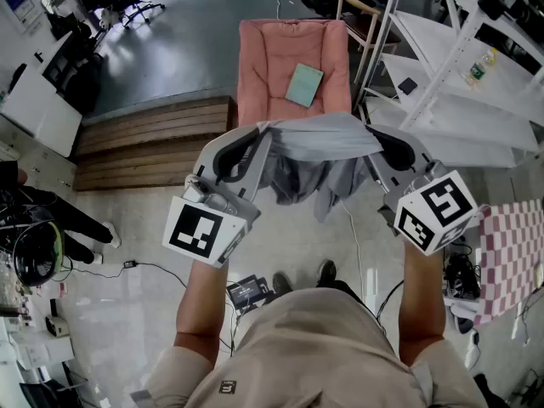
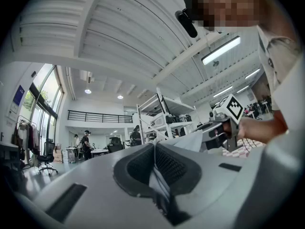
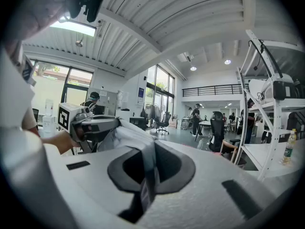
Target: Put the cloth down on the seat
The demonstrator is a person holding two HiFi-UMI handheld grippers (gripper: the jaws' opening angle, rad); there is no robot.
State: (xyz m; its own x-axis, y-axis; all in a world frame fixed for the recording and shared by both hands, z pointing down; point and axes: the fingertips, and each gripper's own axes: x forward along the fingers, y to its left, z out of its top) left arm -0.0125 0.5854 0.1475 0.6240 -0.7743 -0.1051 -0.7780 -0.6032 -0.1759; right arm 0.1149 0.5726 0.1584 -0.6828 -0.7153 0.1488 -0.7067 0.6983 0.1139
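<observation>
Your left gripper [image 2: 154, 149] has its two jaws closed on the grey cloth [image 1: 319, 143]; a thin strip of the cloth runs between the dark pads. Your right gripper [image 3: 153, 144] does the same at the other end, with a fold of the cloth pressed between its jaws. So the cloth is held by both corners in the air in front of you. Its top edge is pulled almost straight from left to right, and the rest hangs down in loose folds between the two grippers.

The pink seat [image 1: 272, 58] is on the far side of the cloth, and the top edge of the cloth covers the near edge of the seat in the head view (I cannot tell whether they touch). On the seat cushion lies a flat teal book [image 1: 304, 85], a little to the right of the middle. To the left of the seat there is a low wooden step [image 1: 153, 138], and to the right a white shelf rack [image 1: 459, 49]. A red checked fabric [image 1: 510, 245] is at the near right.
</observation>
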